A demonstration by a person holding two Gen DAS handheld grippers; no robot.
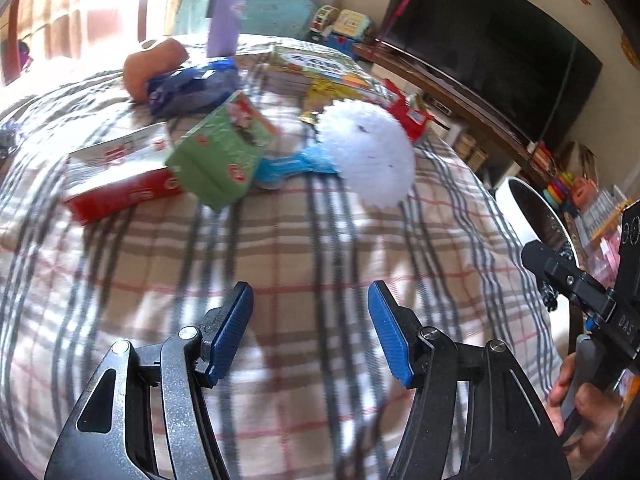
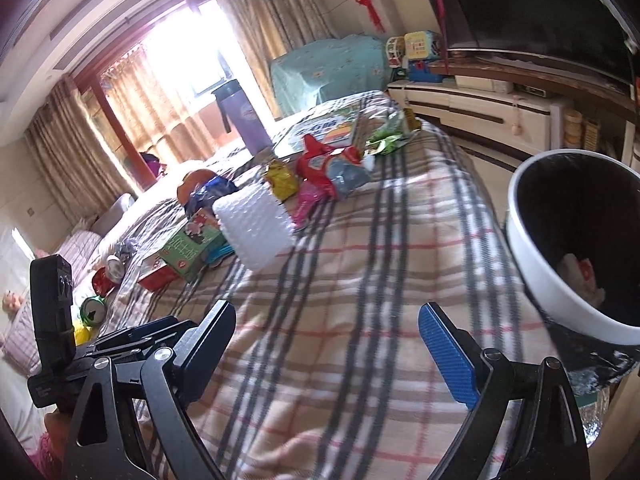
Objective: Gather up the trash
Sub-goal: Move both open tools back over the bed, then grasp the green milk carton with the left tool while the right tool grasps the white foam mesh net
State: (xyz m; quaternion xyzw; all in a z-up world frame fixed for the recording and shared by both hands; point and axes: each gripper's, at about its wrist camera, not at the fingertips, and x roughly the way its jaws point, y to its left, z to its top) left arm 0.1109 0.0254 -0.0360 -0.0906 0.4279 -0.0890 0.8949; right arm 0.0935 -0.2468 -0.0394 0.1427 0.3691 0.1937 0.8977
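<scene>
Trash (image 2: pixel 316 176): crumpled bright wrappers heaped on plaid blanket (image 2: pixel 360 280) | both claws spread, nothing between

Trash sits bunched on the plaid bed: a green carton (image 1: pixel 218 152) tilted against a flat red box (image 1: pixel 120 178), white foam netting (image 1: pixel 370 152) just beside it, crumpled wrappers (image 2: pixel 320 168) behind, and the white, black-lined bin (image 2: pixel 576 240) off the bed's edge.
</scene>
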